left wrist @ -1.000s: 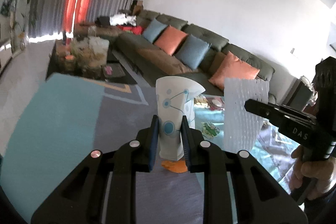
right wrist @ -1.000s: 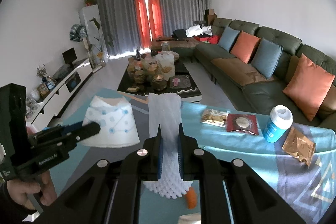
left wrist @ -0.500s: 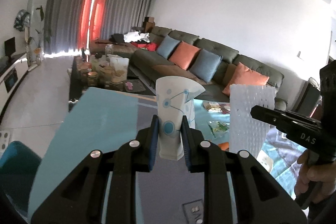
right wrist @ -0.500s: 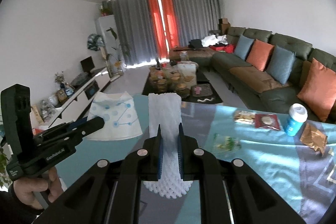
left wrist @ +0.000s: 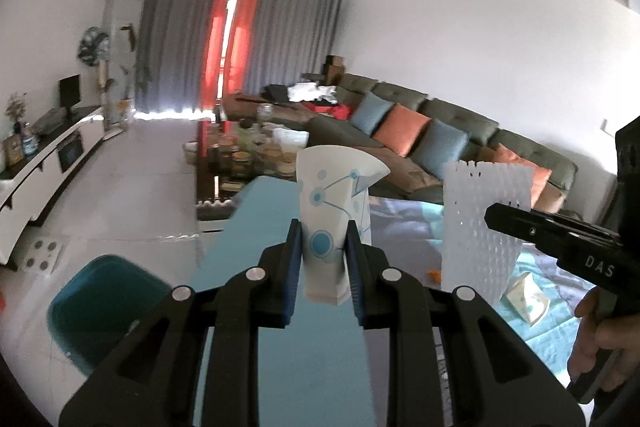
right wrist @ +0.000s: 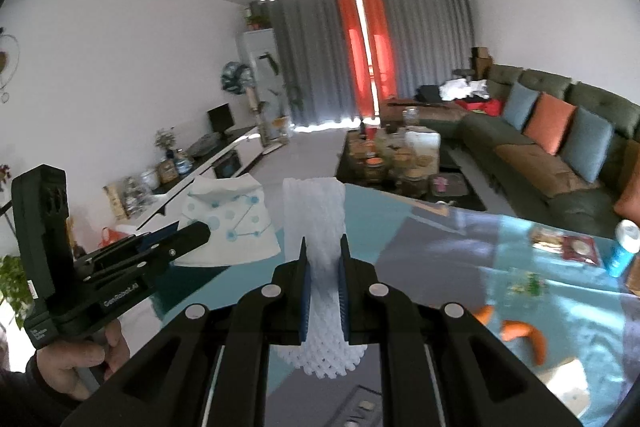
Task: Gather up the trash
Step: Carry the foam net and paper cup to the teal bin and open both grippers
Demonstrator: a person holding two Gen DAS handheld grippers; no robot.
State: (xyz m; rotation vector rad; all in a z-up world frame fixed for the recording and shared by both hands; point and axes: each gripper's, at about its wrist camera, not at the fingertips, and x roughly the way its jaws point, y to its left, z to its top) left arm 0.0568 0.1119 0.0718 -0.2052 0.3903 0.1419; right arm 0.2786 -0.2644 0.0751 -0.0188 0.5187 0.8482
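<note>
Room: living room, teal tablecloth [left wrist: 280,307] beneath both tools.
Left gripper [left wrist: 320,259]: pinched crushed paper cup [left wrist: 328,211], held upright.
Right gripper [right wrist: 323,287]: pinched white foam net [right wrist: 316,223].
Bin [left wrist: 100,307]: teal, at 8 o'clock.

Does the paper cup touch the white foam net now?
Apart. In the left wrist view, sofa and table show between the cup and the net.

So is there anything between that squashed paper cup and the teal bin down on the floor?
Nothing visible. The left gripper holds the paper cup above the table's edge; the teal bin sits open, lower left on the floor.
</note>
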